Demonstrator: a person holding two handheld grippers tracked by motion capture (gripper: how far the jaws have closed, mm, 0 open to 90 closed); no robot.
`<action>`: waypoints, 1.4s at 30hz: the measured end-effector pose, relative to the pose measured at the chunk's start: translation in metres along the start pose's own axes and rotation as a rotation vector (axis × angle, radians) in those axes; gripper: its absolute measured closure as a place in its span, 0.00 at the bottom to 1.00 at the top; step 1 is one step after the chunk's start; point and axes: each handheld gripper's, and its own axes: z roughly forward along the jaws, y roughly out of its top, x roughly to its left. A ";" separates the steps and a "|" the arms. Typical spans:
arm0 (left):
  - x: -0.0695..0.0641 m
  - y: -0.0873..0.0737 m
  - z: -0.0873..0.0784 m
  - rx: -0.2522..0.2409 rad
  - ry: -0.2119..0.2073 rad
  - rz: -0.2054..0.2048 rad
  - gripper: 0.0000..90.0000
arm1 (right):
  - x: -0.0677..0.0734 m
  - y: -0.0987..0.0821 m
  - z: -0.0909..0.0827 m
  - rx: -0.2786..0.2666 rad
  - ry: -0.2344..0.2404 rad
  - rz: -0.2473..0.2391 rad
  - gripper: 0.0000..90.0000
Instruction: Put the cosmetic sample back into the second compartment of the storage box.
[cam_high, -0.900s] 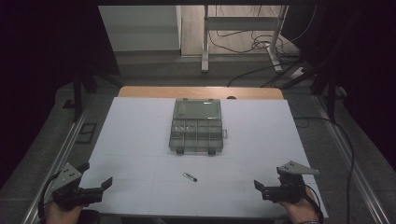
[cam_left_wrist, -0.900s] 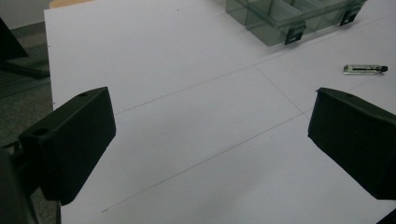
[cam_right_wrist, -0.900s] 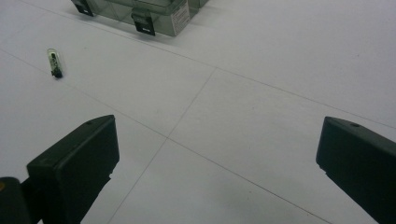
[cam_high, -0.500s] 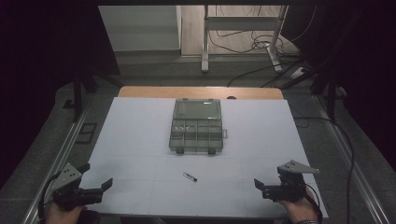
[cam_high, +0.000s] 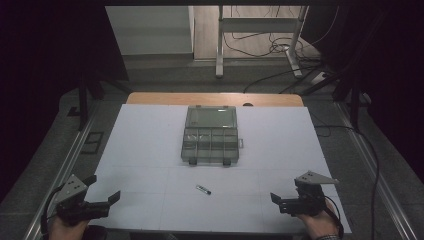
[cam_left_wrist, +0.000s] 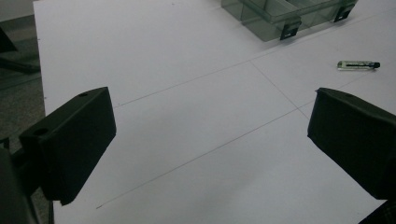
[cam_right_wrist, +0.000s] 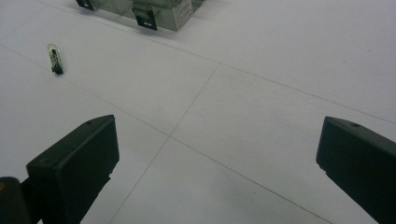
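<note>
A clear plastic compartment box (cam_high: 210, 135) stands open in the middle of the white table (cam_high: 150, 150), its lid tilted back. A small clear tube with a black cap (cam_high: 203, 189) lies on the table in front of it, also seen as the small tube (cam_left_wrist: 357, 65) and the tube (cam_right_wrist: 55, 58) in the gripper views. My left gripper (cam_high: 105, 197) hovers open at the near left corner, holding nothing. My right gripper (cam_high: 276, 201) is open at the near right corner, also holding nothing. Both are well apart from the tube and the box.
Thin grid lines cross the white table surface. A wooden strip (cam_high: 215, 99) edges the far side of the table. Beyond it are a metal stand (cam_high: 260, 35) and cables on the floor. Metal rails (cam_high: 65, 170) run along both sides.
The left gripper has shifted slightly toward the near edge and the right gripper slightly lower too; box and tube have not moved.
</note>
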 end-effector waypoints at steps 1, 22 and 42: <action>0.000 0.000 0.000 0.000 -0.001 -0.001 0.02 | 0.001 0.000 0.000 -0.005 -0.001 -0.007 0.00; 0.002 0.000 0.001 0.007 0.001 -0.021 0.02 | 0.011 0.010 0.013 -0.006 0.075 -0.077 0.00; 0.003 0.000 0.002 0.010 0.000 -0.035 0.02 | 0.026 0.026 0.033 -0.002 0.160 -0.121 0.00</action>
